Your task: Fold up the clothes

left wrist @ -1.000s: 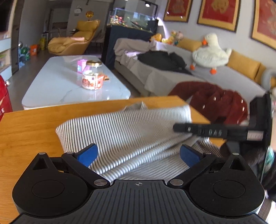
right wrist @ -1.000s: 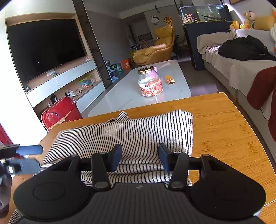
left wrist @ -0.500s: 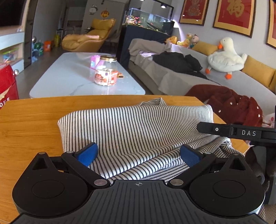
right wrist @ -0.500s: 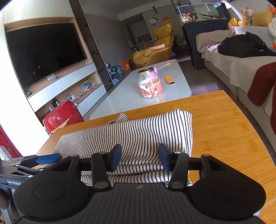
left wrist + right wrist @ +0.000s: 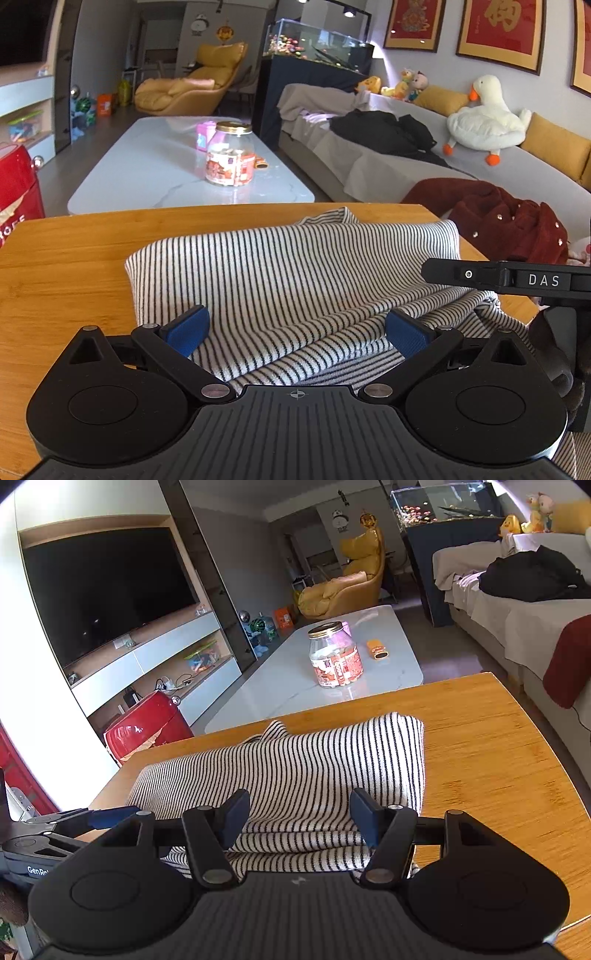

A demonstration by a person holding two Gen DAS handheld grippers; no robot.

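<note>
The left gripper is spread wide, its blue pads resting over the near folds of the striped shirt with nothing pinched between them. The right gripper also stands open, its dark fingers apart above the near edge of the same shirt, gripping nothing. The shirt lies folded into a rough rectangle on the wooden table, directly ahead of both tools, with layered folds nearest the fingers and a small peak of fabric at its far edge. Seen from the left tool, the right tool's black finger marked "DAS" reaches in from the right side, just above the shirt's bunched right end. Seen from the right tool, the left tool's blue-tipped finger lies low at the left, near the shirt's left corner. Bare tabletop extends to the right of the right tool. Beyond the table's far edge stands a white coffee table carrying a clear jar with a gold lid. To the right of the left tool, past the table, a dark red garment lies on a grey sofa, with a black garment and a white plush duck farther along it. A yellow armchair and a fish tank sit at the far end of the room.
</note>
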